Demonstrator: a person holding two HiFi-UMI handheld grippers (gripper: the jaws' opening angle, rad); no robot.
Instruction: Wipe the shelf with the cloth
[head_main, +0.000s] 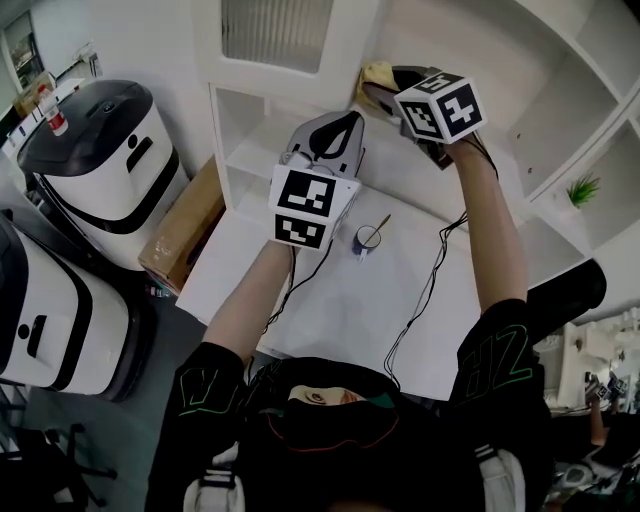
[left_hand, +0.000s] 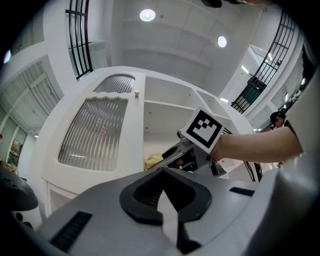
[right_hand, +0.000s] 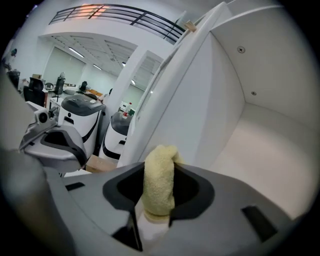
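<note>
The yellow cloth stands folded between the jaws of my right gripper, which is shut on it. In the head view that gripper reaches up into a compartment of the white shelf unit, and the cloth shows at its tip by the compartment's left wall. The bare shelf board lies to the right of the cloth. My left gripper hangs lower and to the left, shut on nothing. From the left gripper view I see the right gripper and the cloth inside the compartment.
A white table below the shelf carries a small cup with a stick and loose cables. Two white robots and a cardboard box stand at the left. A small green plant sits on a right-hand shelf.
</note>
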